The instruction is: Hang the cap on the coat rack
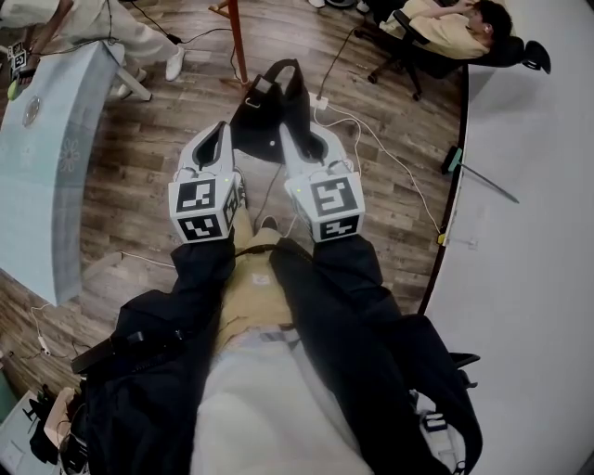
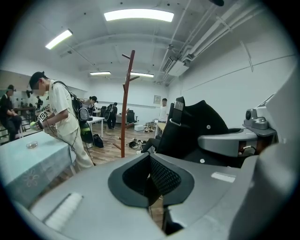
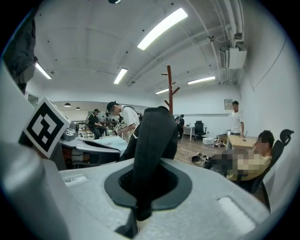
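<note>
A black cap (image 1: 269, 109) hangs in front of me above the wooden floor, with my right gripper (image 1: 295, 134) shut on its fabric. In the right gripper view the dark cloth (image 3: 152, 140) stands up out of the closed jaws. My left gripper (image 1: 221, 134) is level with the right one, just left of the cap, and its jaws are shut with nothing between them (image 2: 150, 180). From the left gripper view the cap (image 2: 197, 124) shows to the right, in the other gripper. The coat rack, a red-brown wooden pole (image 1: 237, 37) with short pegs (image 2: 125, 98) (image 3: 169, 86), stands a few steps ahead.
A table with a light blue cloth (image 1: 37, 176) is at the left, with a person (image 2: 63, 117) standing by it. A white curved surface (image 1: 529, 241) fills the right side. A person (image 1: 455, 28) reclines in an office chair ahead right. Cables (image 1: 390, 158) trail over the floor.
</note>
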Available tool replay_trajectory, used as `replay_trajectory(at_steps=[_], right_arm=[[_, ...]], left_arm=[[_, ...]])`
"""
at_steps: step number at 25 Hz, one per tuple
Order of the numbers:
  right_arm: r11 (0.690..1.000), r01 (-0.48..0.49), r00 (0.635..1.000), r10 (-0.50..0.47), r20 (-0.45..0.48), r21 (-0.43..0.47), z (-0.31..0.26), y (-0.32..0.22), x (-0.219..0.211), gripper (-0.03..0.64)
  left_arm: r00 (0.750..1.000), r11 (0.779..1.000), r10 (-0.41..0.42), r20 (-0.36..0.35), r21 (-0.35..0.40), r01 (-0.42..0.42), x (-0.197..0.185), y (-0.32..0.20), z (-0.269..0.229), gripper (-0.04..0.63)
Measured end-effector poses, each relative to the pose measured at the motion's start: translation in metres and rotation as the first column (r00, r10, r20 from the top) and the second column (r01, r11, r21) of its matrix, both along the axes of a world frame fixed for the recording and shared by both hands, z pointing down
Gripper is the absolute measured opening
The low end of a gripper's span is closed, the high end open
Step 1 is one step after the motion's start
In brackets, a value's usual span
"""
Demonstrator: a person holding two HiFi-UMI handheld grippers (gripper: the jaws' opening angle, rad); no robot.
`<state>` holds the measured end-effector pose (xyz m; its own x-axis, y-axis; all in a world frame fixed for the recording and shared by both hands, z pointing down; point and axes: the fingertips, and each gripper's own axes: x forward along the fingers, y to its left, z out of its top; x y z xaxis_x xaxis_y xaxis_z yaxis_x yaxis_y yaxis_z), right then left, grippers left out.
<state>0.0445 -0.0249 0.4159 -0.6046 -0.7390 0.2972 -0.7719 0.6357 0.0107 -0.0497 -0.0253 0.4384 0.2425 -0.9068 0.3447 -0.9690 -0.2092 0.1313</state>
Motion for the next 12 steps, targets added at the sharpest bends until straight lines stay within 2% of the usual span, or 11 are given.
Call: replay_trajectory(at_steps=[12], right_arm=[[0.999, -0.047, 0.998, 0.048, -0.042, 0.017, -0.003, -0.112, -0.041, 0.011]], left_arm=[[0.998, 0.997, 0.066, -0.023, 0.044, -0.065, -0.033, -0.121, -0.018, -0.005]])
